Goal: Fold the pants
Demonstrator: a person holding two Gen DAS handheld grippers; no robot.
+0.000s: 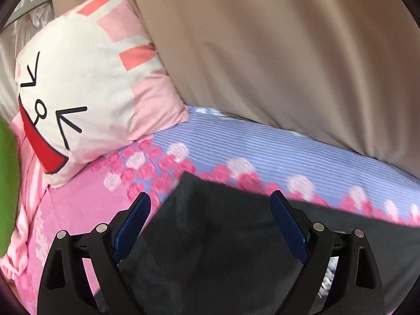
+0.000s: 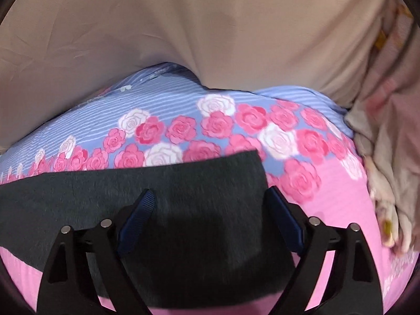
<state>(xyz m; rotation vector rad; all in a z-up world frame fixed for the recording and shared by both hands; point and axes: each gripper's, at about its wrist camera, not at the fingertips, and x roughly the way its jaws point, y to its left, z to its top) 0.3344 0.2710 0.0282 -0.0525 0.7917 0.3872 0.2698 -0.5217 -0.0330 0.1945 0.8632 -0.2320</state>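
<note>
Dark grey pants (image 1: 215, 239) lie flat on a bed sheet with pink and white roses (image 1: 236, 144). In the left wrist view my left gripper (image 1: 211, 199) is open, its blue pads spread wide just above the pants' left end, holding nothing. In the right wrist view the pants (image 2: 183, 204) stretch leftward; their right end has a squared corner. My right gripper (image 2: 211, 195) is open above that end, one finger (image 2: 284, 218) at the cloth's right edge, empty.
A white and pink cartoon-face pillow (image 1: 78, 99) lies at the left. A large beige quilt (image 1: 275, 52) bulks behind the pants, also in the right wrist view (image 2: 183, 31). Crumpled pale cloth (image 2: 388, 157) lies at the right. A green thing (image 1: 6, 191) shows at the left edge.
</note>
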